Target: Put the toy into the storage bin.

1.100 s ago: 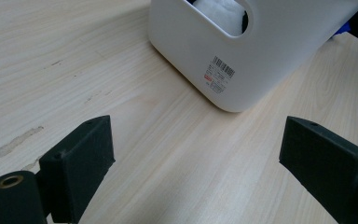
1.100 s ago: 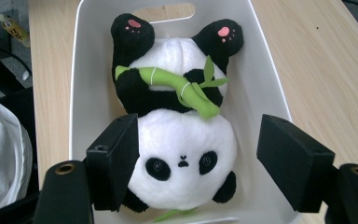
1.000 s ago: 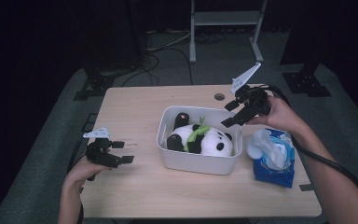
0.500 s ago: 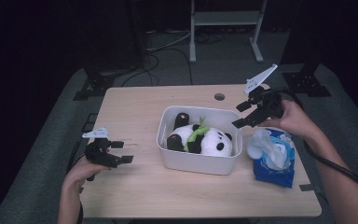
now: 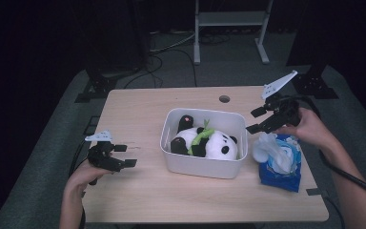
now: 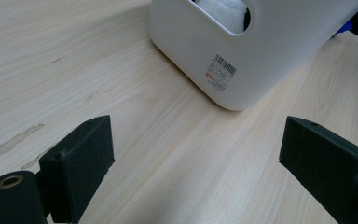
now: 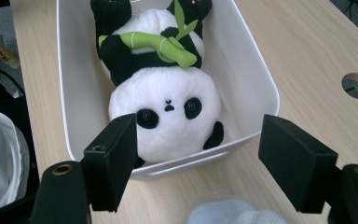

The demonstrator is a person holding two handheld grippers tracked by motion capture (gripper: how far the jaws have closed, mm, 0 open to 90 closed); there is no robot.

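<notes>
Panda plush (image 5: 209,143) is being kept on its back inside the white bin (image 5: 202,164) at mid-table, green bamboo across its belly. Right gripper (image 5: 259,120) is being held above the bin's right end, jaws spread, nothing between them. Left gripper (image 5: 124,155) is being rested low over the table's left part, jaws apart and empty. Blue tissue pack (image 5: 281,164) is lying just beside the bin.

A black-and-white plush panda (image 7: 165,102) holding a green bamboo stalk (image 7: 158,45) lies in a white plastic bin (image 5: 202,164). The tissue pack (image 5: 282,167) is blue, its tissues white. The table (image 5: 138,109) is pale wood grain.
</notes>
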